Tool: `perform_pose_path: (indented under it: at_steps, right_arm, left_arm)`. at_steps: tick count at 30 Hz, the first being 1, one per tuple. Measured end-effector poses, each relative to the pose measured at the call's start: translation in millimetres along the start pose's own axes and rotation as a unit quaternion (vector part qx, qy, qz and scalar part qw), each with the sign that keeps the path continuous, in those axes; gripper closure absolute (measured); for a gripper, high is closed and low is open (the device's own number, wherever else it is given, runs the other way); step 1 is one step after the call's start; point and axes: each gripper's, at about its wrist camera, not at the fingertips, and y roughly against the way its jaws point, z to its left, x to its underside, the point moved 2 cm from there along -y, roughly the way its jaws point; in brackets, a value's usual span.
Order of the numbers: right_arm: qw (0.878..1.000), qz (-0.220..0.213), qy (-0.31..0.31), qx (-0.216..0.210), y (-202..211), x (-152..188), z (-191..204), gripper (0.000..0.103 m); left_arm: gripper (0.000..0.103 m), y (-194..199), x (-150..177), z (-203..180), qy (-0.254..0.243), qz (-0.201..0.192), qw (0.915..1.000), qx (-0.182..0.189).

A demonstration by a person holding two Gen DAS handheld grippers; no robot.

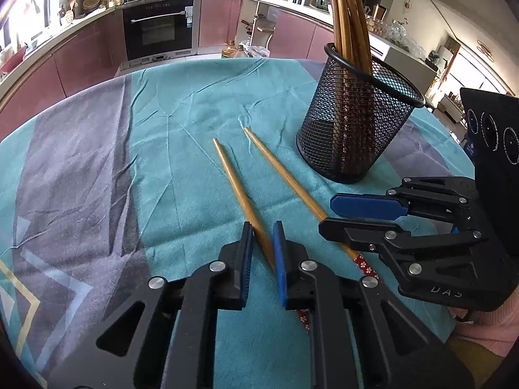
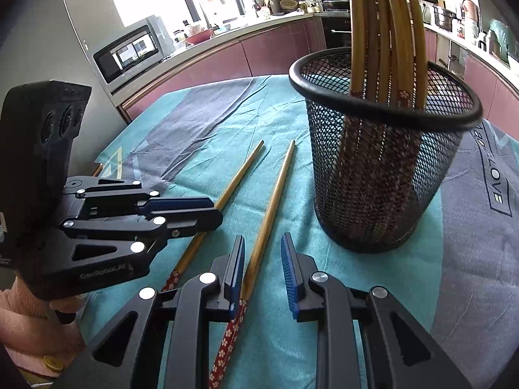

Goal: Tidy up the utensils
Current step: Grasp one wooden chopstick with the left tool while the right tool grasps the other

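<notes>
Round bench (image 1: 65, 103): draped in a soft, creased cloth (image 1: 181, 103), teal with grey-violet bands.

Black wire-mesh cup (image 1: 353, 129): round, tapering downward, solid rim; stands upright toward the far right side of the bench. Holds a bundle of chopsticks (image 1: 347, 16), smooth tan bamboo, leaning against the rim, patterned ends down.

First chopstick (image 1: 232, 175) and second chopstick (image 1: 282, 168): slim, tapered, tan wood with red flower-print handles. Lie flat on the cloth near the bench middle, close together but apart, tips toward the far edge, handles toward the near edge, just left of the cup.

Left tool (image 1: 262, 227): black arms, ribbed blue pads; clenched on the first chopstick, which crosses slantwise between the pads.

Right tool (image 2: 262, 240): same build; released, pads apart, with the second chopstick resting on the cloth between them against one pad only.

Pink knitted sleeve (image 2: 19, 308) behind the left tool.

Broad stretch of cloth toward the left edge; narrow gap only between the right tool and the cup.
</notes>
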Motion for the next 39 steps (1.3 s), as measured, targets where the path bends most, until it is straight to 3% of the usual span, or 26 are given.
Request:
perform_pose_path:
  at_steps: [8, 14, 23, 29, 39]
  right_arm:
    - [1.0, 0.0, 0.003, 0.014, -11.8, -13.2, 1.4, 0.081]
    - [1.0, -0.002, -0.011, 0.018, -14.5, -15.7, -2.1, 0.093]
    - [0.999, -0.017, -0.042, -0.001, -3.9, -12.2, -10.9, 0.097]
    - [0.999, -0.013, -0.028, -0.022, 1.7, -9.8, -2.6, 0.097]
    - [1.0, 0.008, 0.005, 0.008, -6.4, -6.8, 6.4, 0.095]
  left_arm:
    - [0.085, -5.7, -5.4, 0.0, 0.001, -0.001, 0.9999, -0.016]
    - [0.09, -9.2, -9.4, 2.1, 0.014, -0.004, 0.9997, -0.021]
    - [0.096, -4.2, -6.9, 6.2, 0.041, -0.01, 0.999, -0.019]
    - [0.096, -1.1, -0.5, 0.1, 0.03, -0.007, 0.9994, -0.014]
    - [0.091, -6.8, -1.3, -9.9, -0.008, 0.001, 0.9997, -0.021]
